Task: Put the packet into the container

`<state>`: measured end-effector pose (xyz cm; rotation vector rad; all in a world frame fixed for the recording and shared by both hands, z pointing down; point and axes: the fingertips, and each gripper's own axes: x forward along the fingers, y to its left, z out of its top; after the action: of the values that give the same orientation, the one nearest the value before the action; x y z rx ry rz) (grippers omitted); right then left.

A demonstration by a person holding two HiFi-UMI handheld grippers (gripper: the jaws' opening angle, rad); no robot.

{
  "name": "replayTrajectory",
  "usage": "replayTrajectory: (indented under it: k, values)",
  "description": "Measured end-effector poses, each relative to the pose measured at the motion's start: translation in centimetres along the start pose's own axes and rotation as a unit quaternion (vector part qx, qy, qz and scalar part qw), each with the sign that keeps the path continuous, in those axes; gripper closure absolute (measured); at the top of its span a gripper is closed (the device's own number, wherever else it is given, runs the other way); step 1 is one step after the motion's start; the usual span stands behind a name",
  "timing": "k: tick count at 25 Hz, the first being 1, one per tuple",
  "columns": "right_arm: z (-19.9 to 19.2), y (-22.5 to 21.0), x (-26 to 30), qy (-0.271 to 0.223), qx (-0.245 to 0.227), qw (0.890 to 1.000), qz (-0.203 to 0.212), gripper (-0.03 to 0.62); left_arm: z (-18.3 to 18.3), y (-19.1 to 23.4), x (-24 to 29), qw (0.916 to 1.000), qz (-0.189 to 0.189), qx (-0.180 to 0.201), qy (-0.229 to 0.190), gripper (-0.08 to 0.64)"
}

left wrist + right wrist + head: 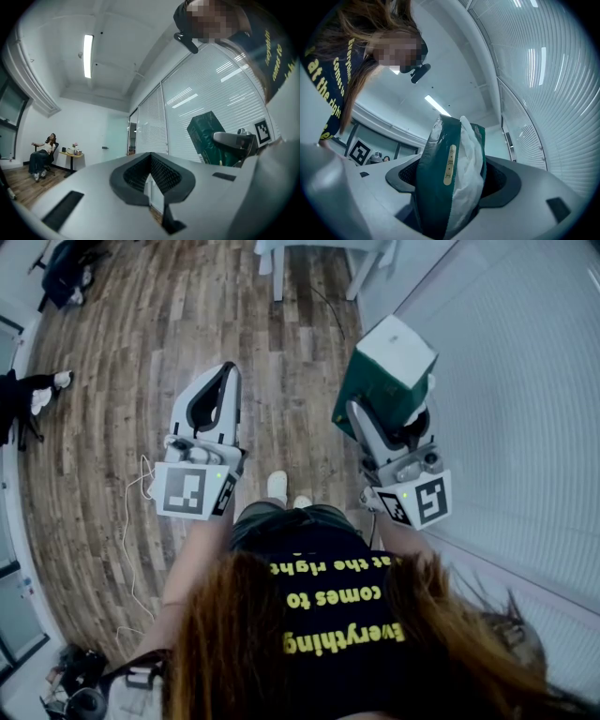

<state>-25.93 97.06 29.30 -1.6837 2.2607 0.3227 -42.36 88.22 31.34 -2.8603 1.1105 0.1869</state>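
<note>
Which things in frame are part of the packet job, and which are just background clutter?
Job:
- green packet, clamped in the right gripper
- left gripper, jaws together, empty
- no container in view

Lying about:
- white cable on the floor
- small desk with a seated person beside it

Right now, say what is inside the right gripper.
A green packet, white material showing along one side, clamped by the right gripper. Its lower end is hidden inside the gripper.
</note>
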Motion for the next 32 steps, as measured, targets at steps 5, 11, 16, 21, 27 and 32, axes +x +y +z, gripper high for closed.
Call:
replayTrajectory:
  k: [5,11,16,21,27,32]
  values:
    - [-0.2,1.1,4.6,0.009,-0.003,1.000,0.000,0.230,0.7,4.6,1.2,0.9999,0.001,-0.014,-0.002,0.561]
    - [-1.6,0.6,6.8,0.015,-0.006,1.000,-0.003,0.230,0.1,6.7,2.8,0.9998,-0.001,-0.018,-0.003,0.561]
    - [-2.5,0.2,7.0,0.012,-0.002,1.000,-0.002,0.230,-0.3,6.7,3.5,0.9999,-0.003,-0.012,-0.005,0.561]
    - [-2.5,0.2,6.9,0.008,-0.002,1.000,-0.001,0.230,-0.3,6.6,3.6,1.0000,-0.002,-0.008,0.000,0.561]
    - [-2.5,0.2,7.0,0.006,-0.005,1.000,-0.005,0.230,-0.5,6.6,3.6,0.9999,-0.009,-0.008,-0.004,0.561]
    - [-2.7,0.1,6.9,0.008,-0.004,1.000,-0.011,0.230,-0.8,6.3,3.8,0.9997,-0.016,-0.016,-0.004,0.561]
